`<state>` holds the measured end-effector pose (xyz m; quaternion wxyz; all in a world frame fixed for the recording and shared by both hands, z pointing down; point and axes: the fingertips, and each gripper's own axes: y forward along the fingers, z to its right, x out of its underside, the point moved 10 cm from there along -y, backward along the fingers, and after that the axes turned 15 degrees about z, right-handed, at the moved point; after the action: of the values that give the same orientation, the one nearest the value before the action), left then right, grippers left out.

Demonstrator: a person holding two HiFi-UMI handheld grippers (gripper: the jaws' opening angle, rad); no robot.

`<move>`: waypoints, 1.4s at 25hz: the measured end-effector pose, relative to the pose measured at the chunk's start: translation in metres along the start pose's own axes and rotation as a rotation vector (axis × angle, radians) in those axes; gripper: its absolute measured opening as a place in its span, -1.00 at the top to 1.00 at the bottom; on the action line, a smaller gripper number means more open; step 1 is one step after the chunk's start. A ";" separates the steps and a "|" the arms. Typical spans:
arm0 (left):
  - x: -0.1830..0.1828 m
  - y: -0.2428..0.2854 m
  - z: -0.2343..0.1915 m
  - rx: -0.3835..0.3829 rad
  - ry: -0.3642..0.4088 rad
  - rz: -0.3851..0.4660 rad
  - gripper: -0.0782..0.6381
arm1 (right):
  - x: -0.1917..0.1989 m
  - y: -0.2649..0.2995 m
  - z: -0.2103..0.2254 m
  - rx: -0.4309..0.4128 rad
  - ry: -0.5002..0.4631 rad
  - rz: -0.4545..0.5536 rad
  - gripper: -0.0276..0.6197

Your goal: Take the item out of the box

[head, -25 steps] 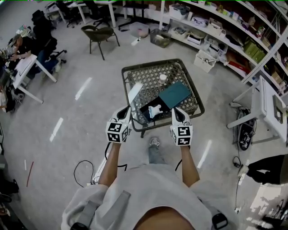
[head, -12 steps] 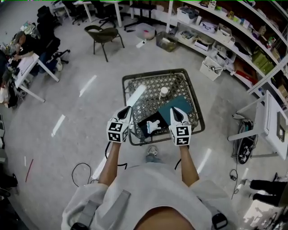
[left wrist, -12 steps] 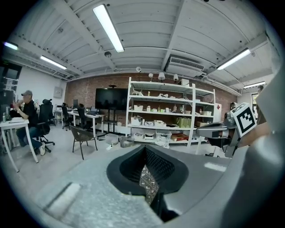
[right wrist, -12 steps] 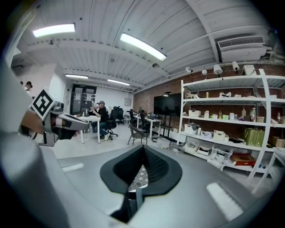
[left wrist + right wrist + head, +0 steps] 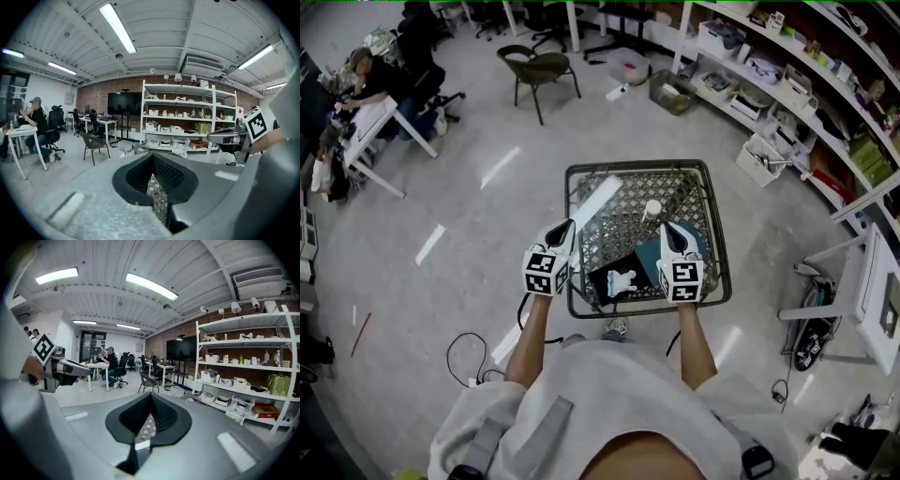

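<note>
A black open box lies at the near edge of a low table with a patterned top. Inside it is a white item. A teal lid lies to the right of the box, partly hidden by my right gripper. That gripper is shut and empty over the table's near right part, to the right of the box. My left gripper is shut and empty over the table's near left edge, left of the box. In both gripper views the jaws meet, with nothing between them.
A white cylinder and a long white strip also lie on the table. A chair stands beyond it, shelves run along the right, a desk with a seated person is at far left, and cables lie on the floor.
The person has walked up to the table. Both grippers, earlier short of its near edge, now reach over it on either side of the box. Both stayed shut.
</note>
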<state>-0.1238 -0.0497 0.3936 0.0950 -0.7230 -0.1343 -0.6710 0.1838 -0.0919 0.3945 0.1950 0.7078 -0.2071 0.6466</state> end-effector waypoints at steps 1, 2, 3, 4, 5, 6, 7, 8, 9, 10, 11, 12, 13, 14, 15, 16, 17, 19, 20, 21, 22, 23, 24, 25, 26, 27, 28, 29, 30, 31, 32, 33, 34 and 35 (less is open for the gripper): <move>0.001 0.003 -0.002 -0.006 -0.001 -0.001 0.77 | 0.000 0.004 0.001 -0.004 0.002 -0.003 0.91; 0.001 0.006 -0.005 -0.011 -0.002 -0.002 0.77 | 0.002 0.009 0.002 -0.007 0.003 -0.007 0.91; 0.002 0.009 -0.008 -0.015 -0.004 -0.003 0.77 | 0.004 0.013 0.002 -0.012 0.004 -0.011 0.91; 0.002 0.012 -0.012 -0.018 -0.006 -0.005 0.77 | 0.007 0.019 0.003 -0.017 0.004 -0.016 0.91; 0.001 0.015 -0.017 -0.020 -0.009 -0.008 0.77 | 0.008 0.023 0.002 -0.020 0.004 -0.020 0.91; 0.001 0.017 -0.020 -0.022 -0.012 -0.013 0.77 | 0.008 0.028 0.002 -0.022 0.004 -0.025 0.91; 0.001 0.019 -0.023 -0.022 -0.014 -0.019 0.77 | 0.009 0.032 0.003 -0.022 0.005 -0.031 0.91; 0.002 0.022 -0.025 -0.021 -0.015 -0.025 0.77 | 0.009 0.035 0.004 -0.022 0.006 -0.037 0.91; 0.002 0.024 -0.025 -0.019 -0.016 -0.031 0.77 | 0.010 0.037 0.005 -0.022 0.007 -0.044 0.91; 0.004 0.027 -0.025 -0.016 -0.018 -0.035 0.77 | 0.011 0.038 0.007 -0.020 0.007 -0.049 0.91; 0.005 0.029 -0.025 -0.013 -0.020 -0.039 0.77 | 0.013 0.038 0.008 -0.017 0.007 -0.055 0.91; 0.007 0.031 -0.025 -0.008 -0.022 -0.043 0.77 | 0.016 0.039 0.008 -0.013 0.008 -0.059 0.91; 0.009 0.033 -0.026 -0.001 -0.023 -0.048 0.77 | 0.018 0.039 0.008 -0.008 0.009 -0.064 0.91; 0.011 0.036 -0.028 0.007 -0.023 -0.055 0.77 | 0.020 0.040 0.007 -0.001 0.009 -0.070 0.91; 0.014 0.038 -0.030 0.016 -0.022 -0.064 0.77 | 0.022 0.041 0.007 0.007 0.008 -0.076 0.91; 0.016 0.040 -0.032 0.025 -0.022 -0.073 0.77 | 0.023 0.043 0.006 0.015 0.008 -0.080 0.91; 0.017 0.042 -0.034 0.034 -0.023 -0.080 0.77 | 0.023 0.045 0.005 0.023 0.007 -0.085 0.91; 0.019 0.044 -0.040 0.055 -0.028 -0.090 0.77 | 0.028 0.046 0.000 0.037 0.009 -0.100 0.91; 0.019 0.045 -0.044 0.067 -0.031 -0.095 0.77 | 0.030 0.047 -0.003 0.047 0.012 -0.106 0.91; 0.020 0.045 -0.047 0.079 -0.033 -0.101 0.77 | 0.031 0.047 -0.007 0.056 0.014 -0.111 0.91; 0.021 0.046 -0.051 0.091 -0.036 -0.106 0.77 | 0.031 0.049 -0.010 0.062 0.015 -0.116 0.91; 0.022 0.047 -0.054 0.100 -0.039 -0.109 0.77 | 0.031 0.050 -0.014 0.066 0.014 -0.123 0.91; 0.023 0.049 -0.056 0.109 -0.043 -0.111 0.77 | 0.032 0.052 -0.016 0.069 0.013 -0.132 0.91; 0.024 0.050 -0.058 0.118 -0.046 -0.113 0.77 | 0.032 0.053 -0.019 0.072 0.012 -0.141 0.91; 0.026 0.051 -0.059 0.127 -0.049 -0.117 0.77 | 0.034 0.053 -0.022 0.075 0.013 -0.150 0.91; 0.029 0.052 -0.060 0.136 -0.053 -0.123 0.77 | 0.036 0.052 -0.024 0.078 0.015 -0.160 0.91; 0.032 0.052 -0.059 0.143 -0.058 -0.129 0.77 | 0.038 0.050 -0.026 0.080 0.016 -0.170 0.91; 0.035 0.052 -0.059 0.150 -0.062 -0.134 0.77 | 0.041 0.049 -0.028 0.081 0.016 -0.179 0.91; 0.039 0.052 -0.059 0.155 -0.066 -0.139 0.77 | 0.044 0.048 -0.030 0.082 0.015 -0.190 0.91; 0.042 0.053 -0.058 0.161 -0.069 -0.145 0.77 | 0.047 0.047 -0.032 0.083 0.014 -0.200 0.91; 0.046 0.052 -0.058 0.165 -0.072 -0.151 0.77 | 0.051 0.045 -0.033 0.083 0.014 -0.211 0.91; 0.050 0.051 -0.057 0.169 -0.077 -0.159 0.77 | 0.055 0.043 -0.036 0.082 0.016 -0.222 0.91; 0.054 0.048 -0.056 0.171 -0.082 -0.167 0.77 | 0.059 0.041 -0.038 0.079 0.018 -0.232 0.91; 0.057 0.046 -0.055 0.172 -0.086 -0.176 0.77 | 0.063 0.038 -0.041 0.075 0.021 -0.244 0.91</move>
<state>-0.1576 -0.1067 0.4572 0.0918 -0.7257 -0.2582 -0.6310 0.1335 -0.1040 0.4607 0.2476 0.7279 -0.0933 0.6326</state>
